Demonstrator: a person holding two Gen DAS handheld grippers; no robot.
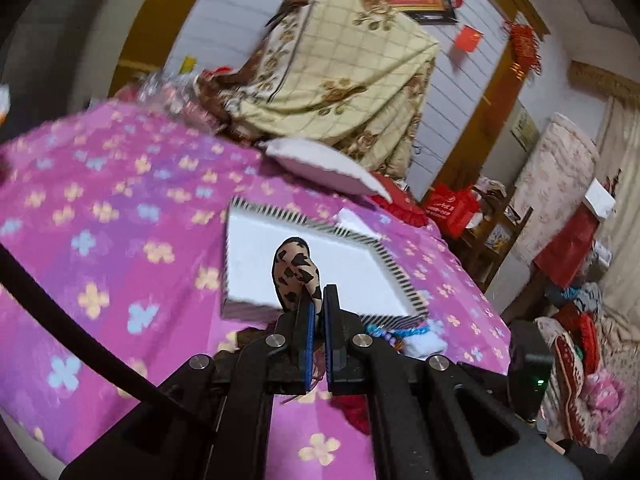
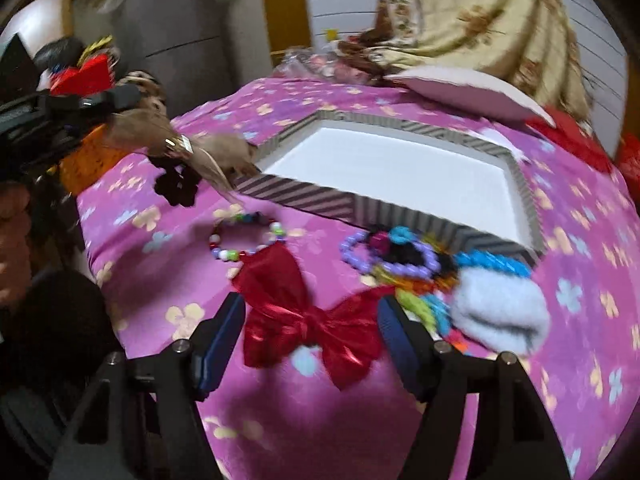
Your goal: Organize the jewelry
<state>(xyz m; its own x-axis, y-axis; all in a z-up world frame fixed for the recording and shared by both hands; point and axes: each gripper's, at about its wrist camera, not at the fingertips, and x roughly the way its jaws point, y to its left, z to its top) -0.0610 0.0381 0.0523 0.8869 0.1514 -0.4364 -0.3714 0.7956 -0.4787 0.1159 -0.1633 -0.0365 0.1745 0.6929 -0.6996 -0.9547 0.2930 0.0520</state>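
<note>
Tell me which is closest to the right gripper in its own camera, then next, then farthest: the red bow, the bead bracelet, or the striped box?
1. Red bow: right between the open fingers of the right gripper.
2. Bead bracelet: just beyond the bow, to the left.
3. Striped box: farthest, behind both.

Box [image 2: 400,176] on the bedspread [image 2: 580,320], pillow [image 2: 472,88] behind it, bow [image 2: 312,320] and bracelets [image 2: 248,240] in front

We see a pink flowered bedspread [image 1: 120,200] underfoot. At one o'clock lies a white pillow [image 1: 324,164], a checked floral blanket [image 1: 352,68] behind it.
</note>
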